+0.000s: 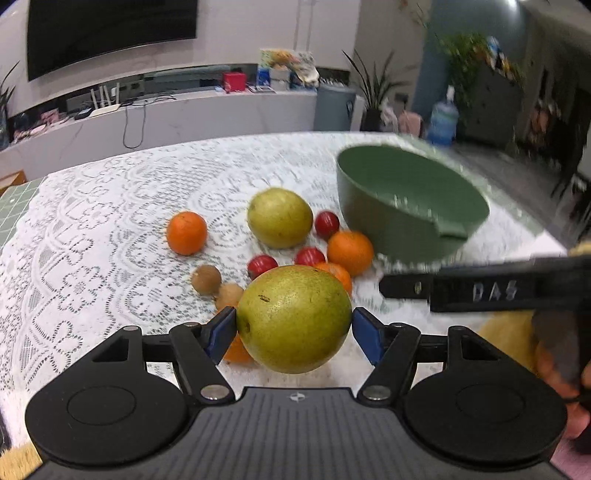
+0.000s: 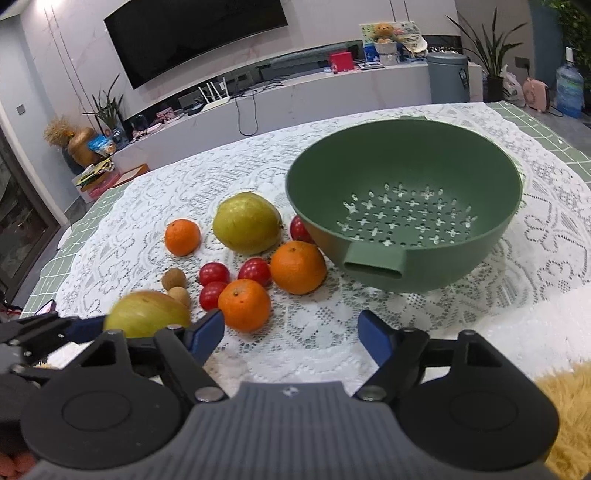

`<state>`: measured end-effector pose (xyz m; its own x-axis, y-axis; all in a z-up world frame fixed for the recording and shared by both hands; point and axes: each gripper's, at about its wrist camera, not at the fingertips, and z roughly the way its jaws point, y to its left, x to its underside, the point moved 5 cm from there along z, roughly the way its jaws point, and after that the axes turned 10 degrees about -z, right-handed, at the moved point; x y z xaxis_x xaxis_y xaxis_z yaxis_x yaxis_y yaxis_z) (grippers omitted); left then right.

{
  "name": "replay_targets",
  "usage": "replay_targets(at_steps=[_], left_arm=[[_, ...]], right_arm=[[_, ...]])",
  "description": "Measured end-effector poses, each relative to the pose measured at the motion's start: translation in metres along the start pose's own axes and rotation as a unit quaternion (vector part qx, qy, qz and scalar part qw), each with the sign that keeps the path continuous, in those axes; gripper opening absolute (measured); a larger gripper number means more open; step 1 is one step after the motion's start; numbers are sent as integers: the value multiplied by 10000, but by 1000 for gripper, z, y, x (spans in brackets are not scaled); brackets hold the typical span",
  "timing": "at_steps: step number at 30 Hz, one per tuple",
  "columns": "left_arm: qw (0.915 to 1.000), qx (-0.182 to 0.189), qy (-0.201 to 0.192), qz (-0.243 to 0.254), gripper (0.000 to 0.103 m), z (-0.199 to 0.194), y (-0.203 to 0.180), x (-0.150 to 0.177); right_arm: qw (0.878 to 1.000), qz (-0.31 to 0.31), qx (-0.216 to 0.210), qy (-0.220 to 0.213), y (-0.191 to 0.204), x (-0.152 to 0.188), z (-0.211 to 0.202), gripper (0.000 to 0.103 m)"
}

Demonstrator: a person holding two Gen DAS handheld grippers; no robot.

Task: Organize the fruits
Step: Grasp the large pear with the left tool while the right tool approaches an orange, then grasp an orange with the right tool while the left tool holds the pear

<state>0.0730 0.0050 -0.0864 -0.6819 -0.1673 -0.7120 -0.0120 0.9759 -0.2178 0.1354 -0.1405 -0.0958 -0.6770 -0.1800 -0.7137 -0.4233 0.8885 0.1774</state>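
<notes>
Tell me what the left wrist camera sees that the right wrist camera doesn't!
Only the left wrist view: the whole held pear, pinched in the left gripper; the right wrist view catches just a blurry part of it.
Only the right wrist view: the holes in the bottom of the bowl, and a gold vase.
Both: the green bowl, the other pear on the lace cloth, oranges and the TV.

Green perforated colander bowl (image 2: 406, 206) upright and empty at right, 1 green-yellow pear (image 1: 293, 319) raised between the left tool's blue pads, another pear (image 2: 246, 223), 3 oranges (image 2: 298, 267), red cherry tomatoes (image 2: 254, 271) and 2 brown longans (image 2: 173, 278) clustered beside bowl
</notes>
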Motion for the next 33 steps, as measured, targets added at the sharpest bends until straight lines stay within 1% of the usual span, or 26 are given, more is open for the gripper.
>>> replay_targets(at_steps=[2, 5, 9, 13, 18, 19, 24, 28, 31, 33], left_arm=[[9999, 24, -106, -125, 79, -5, 4, -6], [9994, 12, -199, -278, 78, -6, 10, -15], [9987, -113, -237, -438, 79, -2, 20, -23], [9971, -235, -264, -670, 79, 1, 35, -28], [9954, -270, -236, -893, 79, 6, 47, -30], [9953, -267, -229, -903, 79, 7, 49, -30], [9955, -200, -173, -909, 79, 13, 48, -29], [9953, -177, -143, -941, 79, 18, 48, -27], [9949, -154, -147, -986, 79, 18, 50, -26], [9948, -146, -146, -998, 79, 19, 49, -27]], right_arm=[[9999, -146, 34, 31, 4, 0, 2, 72], [9980, -621, 61, 20, 18, 1, 4, 67], [9920, -1258, 7, -23, 41, 2, 10, 64], [9876, -1572, -31, 2, 53, 0, 19, 61], [9854, -1697, 41, 94, 59, -2, 32, 59], [9859, -1668, 59, 114, 59, -3, 36, 57], [9892, -1448, 152, 171, 53, -10, 47, 55], [9901, -1358, 166, 298, 51, -12, 59, 50], [9903, -1333, 138, 378, 52, -12, 64, 42], [9901, -1350, 129, 373, 52, -12, 65, 42]])
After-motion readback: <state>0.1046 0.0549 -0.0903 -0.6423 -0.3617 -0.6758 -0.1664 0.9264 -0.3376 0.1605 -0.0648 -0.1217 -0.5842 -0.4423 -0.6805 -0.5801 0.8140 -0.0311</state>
